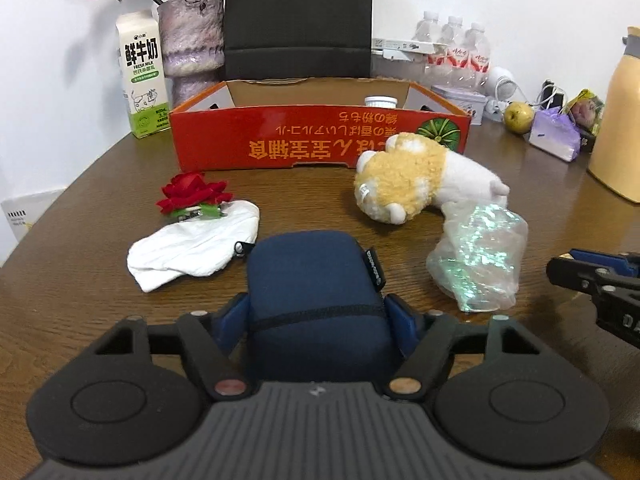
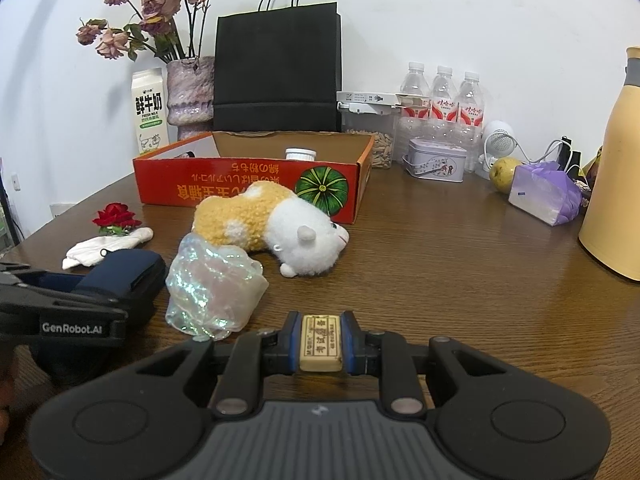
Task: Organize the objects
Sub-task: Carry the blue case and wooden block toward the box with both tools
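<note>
A: Report legible markings.

B: The milk carton (image 1: 142, 80) reads "FRESH MILK" under large Chinese characters. The red cardboard box (image 1: 320, 140) carries orange Asian script, printed upside down, beside a green pumpkin graphic. The left gripper (image 2: 132, 280) housing reads "GenRobot.AI" in the right wrist view. The three water bottles (image 2: 442, 96) carry red-and-white labels; that text is too small to read.

A: State of the fingers?

B: The left gripper's fingers (image 1: 230, 316) are clamped on the sides of a navy zip pouch (image 1: 316, 292) resting on the tabletop (image 1: 100, 208). The right gripper (image 2: 320, 342) has its fingers clamped on a cream eraser (image 2: 320, 342) printed with Chinese characters, held just above the tabletop.

A: Surrounding items?

B: A white glove (image 1: 196, 250) lies just left of the pouch, with a red artificial rose (image 1: 194, 194) on its far edge. An orange-and-white plush toy (image 1: 420, 178) lies against the box front; an iridescent plastic bag (image 1: 480, 258) touches the plush. A white-capped jar (image 1: 380, 102) stands inside the box. A black paper bag (image 2: 278, 68) and a vase of dried roses (image 2: 190, 92) stand behind it.
</note>
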`<state>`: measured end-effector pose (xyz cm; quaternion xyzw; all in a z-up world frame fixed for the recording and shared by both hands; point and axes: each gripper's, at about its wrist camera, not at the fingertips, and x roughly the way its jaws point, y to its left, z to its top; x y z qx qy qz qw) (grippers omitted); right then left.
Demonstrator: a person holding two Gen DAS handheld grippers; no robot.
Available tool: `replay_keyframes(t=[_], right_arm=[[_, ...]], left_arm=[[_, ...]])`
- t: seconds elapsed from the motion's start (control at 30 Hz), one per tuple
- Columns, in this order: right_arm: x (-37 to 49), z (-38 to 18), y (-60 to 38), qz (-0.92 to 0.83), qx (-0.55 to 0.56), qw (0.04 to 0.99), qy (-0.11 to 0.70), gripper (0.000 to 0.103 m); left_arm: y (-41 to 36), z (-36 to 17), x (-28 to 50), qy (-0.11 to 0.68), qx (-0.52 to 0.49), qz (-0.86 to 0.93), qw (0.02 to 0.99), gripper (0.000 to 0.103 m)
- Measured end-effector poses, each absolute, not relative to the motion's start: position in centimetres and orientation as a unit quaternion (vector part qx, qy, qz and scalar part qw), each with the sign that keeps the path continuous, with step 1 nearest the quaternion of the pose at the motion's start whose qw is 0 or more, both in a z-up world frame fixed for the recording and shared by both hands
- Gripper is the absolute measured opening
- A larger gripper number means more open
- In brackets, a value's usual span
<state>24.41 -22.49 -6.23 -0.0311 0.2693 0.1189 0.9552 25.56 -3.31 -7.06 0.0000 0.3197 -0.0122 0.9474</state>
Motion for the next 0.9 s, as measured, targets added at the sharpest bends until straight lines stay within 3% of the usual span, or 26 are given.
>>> replay_keyframes(t=[0.9], right_arm=[[23.1, -3.9, -21.5, 0.123, -0.039, 0.969, 0.211, 0.020]], left_arm=[[-2.8, -2.3, 22.3, 0.247, -0.014, -0.003, 0.969, 0.065]])
